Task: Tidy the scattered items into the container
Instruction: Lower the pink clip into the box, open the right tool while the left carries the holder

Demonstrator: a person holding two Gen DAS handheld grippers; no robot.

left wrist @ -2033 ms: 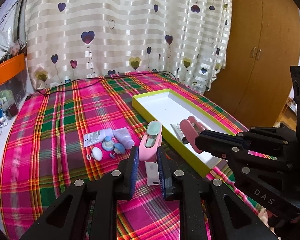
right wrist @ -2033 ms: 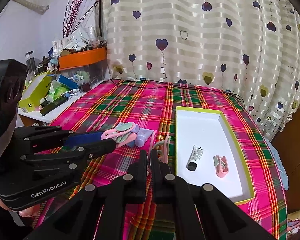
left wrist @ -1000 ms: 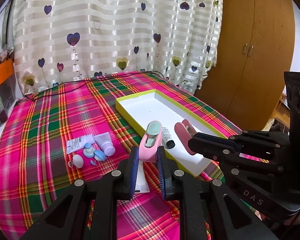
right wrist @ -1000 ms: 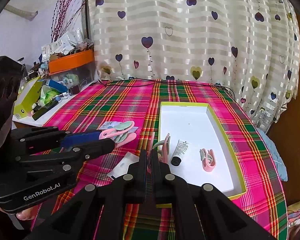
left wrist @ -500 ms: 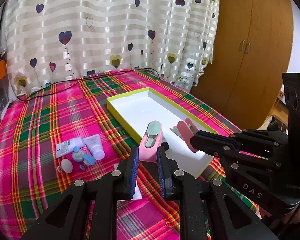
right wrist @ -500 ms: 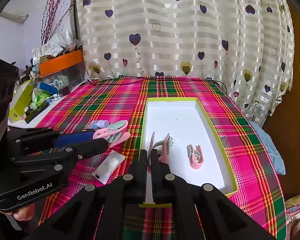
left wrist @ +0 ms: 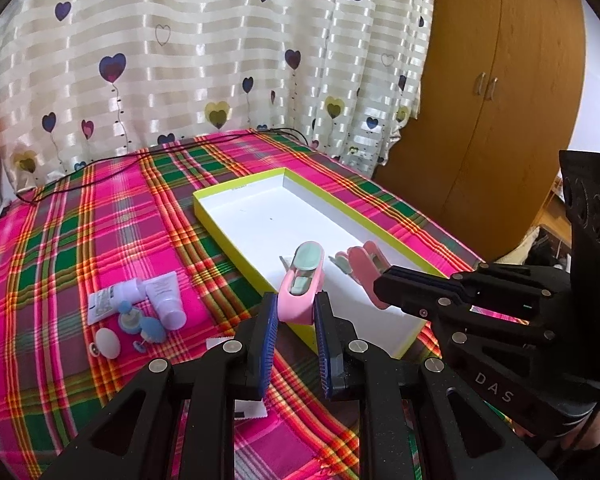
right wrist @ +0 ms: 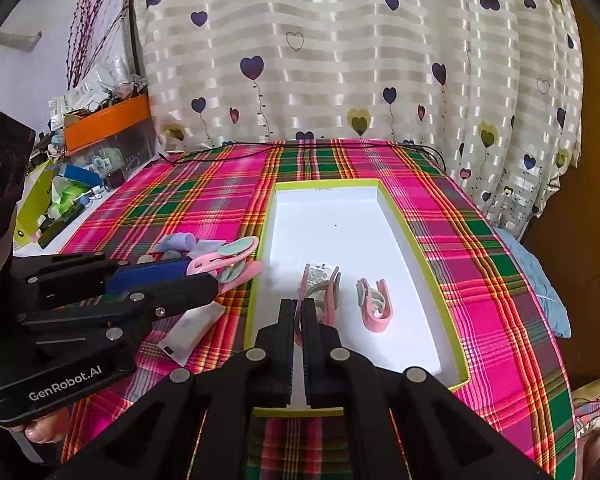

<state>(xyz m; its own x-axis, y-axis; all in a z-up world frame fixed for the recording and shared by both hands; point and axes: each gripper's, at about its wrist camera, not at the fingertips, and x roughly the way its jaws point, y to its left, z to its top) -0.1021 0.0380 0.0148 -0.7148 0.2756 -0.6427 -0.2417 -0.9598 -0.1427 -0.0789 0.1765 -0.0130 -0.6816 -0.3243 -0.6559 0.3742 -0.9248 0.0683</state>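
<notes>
Pink clip (left wrist: 302,288) clamped in left gripper (left wrist: 294,322), held over box (left wrist: 236,236) edge for dropping in. Right gripper (right wrist: 299,320) pinches second clip (right wrist: 320,292) above box floor; third (right wrist: 374,304) lies inside. Tubes (left wrist: 164,294) remain at 9 o'clock.

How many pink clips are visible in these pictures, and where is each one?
3. One pink clip lies inside the box; one is held by the left gripper; one by the right gripper. Others may be hidden.
</notes>
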